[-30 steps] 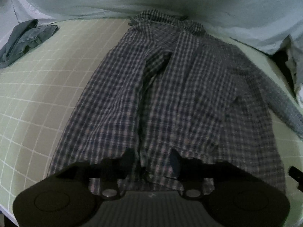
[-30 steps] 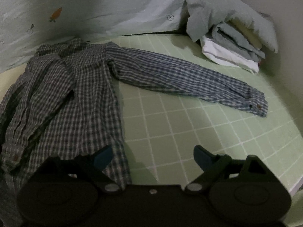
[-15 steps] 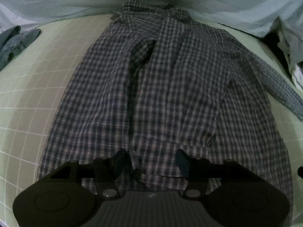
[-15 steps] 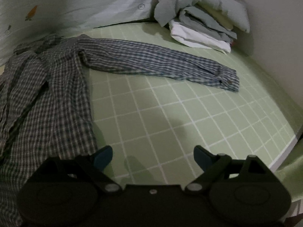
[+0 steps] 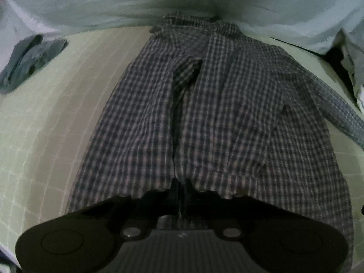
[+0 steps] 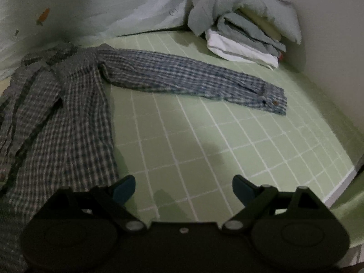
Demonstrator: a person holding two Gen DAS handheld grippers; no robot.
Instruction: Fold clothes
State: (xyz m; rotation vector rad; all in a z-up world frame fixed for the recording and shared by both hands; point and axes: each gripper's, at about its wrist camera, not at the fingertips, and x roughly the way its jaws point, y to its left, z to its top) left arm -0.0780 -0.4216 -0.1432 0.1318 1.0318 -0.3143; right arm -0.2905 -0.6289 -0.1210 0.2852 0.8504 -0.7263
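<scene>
A dark plaid shirt [image 5: 204, 113] lies flat on the green gridded bed, collar at the far end. My left gripper [image 5: 182, 193] is shut on the shirt's bottom hem at the front placket, and the hem drapes over its fingers and hides them. In the right wrist view the shirt's body [image 6: 56, 118] lies at the left and its right sleeve [image 6: 193, 79] stretches out to the right, cuff at the end. My right gripper [image 6: 184, 186] is open and empty above bare bed, just right of the shirt's side edge.
A grey-blue garment [image 5: 27, 61] lies at the far left of the bed. A stack of folded clothes [image 6: 245, 36] sits at the far right by the wall. A pale sheet [image 5: 182, 0] hangs behind the bed. The bed's right edge [image 6: 341, 182] is close.
My left gripper has moved onto the bottom hem and closed on it; the hem now covers its fingers. The right gripper stays open while its view swung left, then partly back.
</scene>
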